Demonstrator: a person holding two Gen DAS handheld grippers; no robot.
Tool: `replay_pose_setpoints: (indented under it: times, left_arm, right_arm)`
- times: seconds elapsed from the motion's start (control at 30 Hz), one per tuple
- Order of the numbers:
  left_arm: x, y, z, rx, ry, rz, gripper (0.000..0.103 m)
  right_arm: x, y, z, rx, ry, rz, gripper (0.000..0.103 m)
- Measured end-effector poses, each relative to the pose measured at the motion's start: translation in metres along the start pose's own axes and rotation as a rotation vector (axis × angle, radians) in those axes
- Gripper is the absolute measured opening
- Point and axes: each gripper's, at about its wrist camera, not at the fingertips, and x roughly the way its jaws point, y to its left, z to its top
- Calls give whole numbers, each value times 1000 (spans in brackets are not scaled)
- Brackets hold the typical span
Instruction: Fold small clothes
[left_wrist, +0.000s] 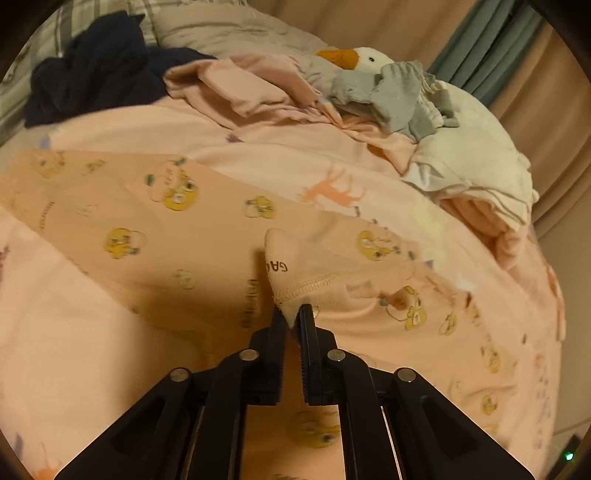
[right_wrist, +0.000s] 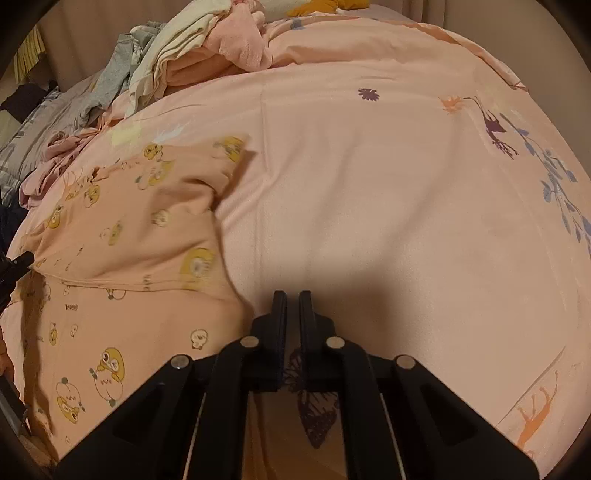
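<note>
- Left gripper (left_wrist: 293, 314): fingers closed on a stitched hem corner of the peach printed garment (left_wrist: 155, 221). The pinched corner is lifted off the surface and turned over, showing the paler inside of the fabric and part of a printed label.
- Peach printed garment, left wrist view: spread across the pink bedsheet (left_wrist: 92, 350), running from the far left toward the near right, with yellow cartoon figures over it. The image is motion-blurred.
- Right gripper (right_wrist: 292, 297): fingers drawn close together with only a narrow slit between them and nothing held. It hangs over bare bedsheet (right_wrist: 369, 203), just right of the garment's edge.
- Peach printed garment (right_wrist: 129, 240), right wrist view: lies on the left half of the bed. One section is folded over the rest along a seam line. A sleeve-like end points toward the far side.
- At the far left edge of the right wrist view, a dark gripper tip meets the garment's edge.
- Clothes pile (right_wrist: 192, 48), far left in the right wrist view: cream, pink and grey items heaped together.
- Left wrist view, far side: a dark navy garment (left_wrist: 92, 70) at the left, crumpled pink cloth (left_wrist: 243, 88) in the middle.
- A white plush goose (left_wrist: 373, 59) with an orange beak lies at the far right. A grey garment (left_wrist: 399, 96) is draped over it.
</note>
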Motion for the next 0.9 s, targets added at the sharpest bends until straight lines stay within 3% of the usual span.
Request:
replay_pose_setpoints:
  times: [0.03, 0.17, 0.3, 0.33, 0.4, 0.47, 0.57, 0.6, 0.67, 0.7, 0.73, 0.8, 0.87, 0.9]
  left_arm:
    - [1, 1, 0, 5, 12, -4, 5]
    - [3, 2, 2, 5, 52, -20, 5]
    - [8, -1, -4, 48, 67, 29, 5]
    - [9, 0, -6, 55, 78, 38, 5]
    - [9, 3, -10, 77, 88, 41, 5]
    - [6, 5, -11, 98, 82, 38, 5]
    - [6, 8, -10, 105, 92, 27, 5]
    - [8, 8, -10, 101, 97, 29, 5]
    - [10, 7, -12, 103, 97, 41, 5]
    - [10, 5, -13, 109, 91, 50, 5]
    - [9, 3, -14, 120, 85, 60, 5]
    - [11, -1, -14, 141, 85, 80, 5]
    - [12, -2, -13, 137, 88, 79, 5]
    - [12, -1, -12, 133, 95, 75, 5]
  right_arm:
    - [-2, -3, -1, 10, 6, 20, 14]
    - [-14, -1, 8, 47, -2, 115, 13]
    - [-5, 19, 19, 49, 7, 221, 13]
    - [5, 27, 19, 31, 33, 223, 10]
    - [21, 39, 13, -23, 57, 141, 7]
    - [16, 44, 8, -53, 27, 124, 7]
    - [11, 44, 5, -76, 65, 133, 7]
    - [9, 40, 9, -61, 84, 159, 15]
    - [5, 29, 25, 2, 82, 240, 15]
    - [4, 23, 35, 39, 60, 262, 20]
    - [5, 20, 47, 70, 45, 265, 36]
    - [14, 16, 68, 122, 46, 280, 49]
    - [32, 17, 84, 159, 88, 287, 46]
    - [42, 16, 90, 186, 106, 290, 30]
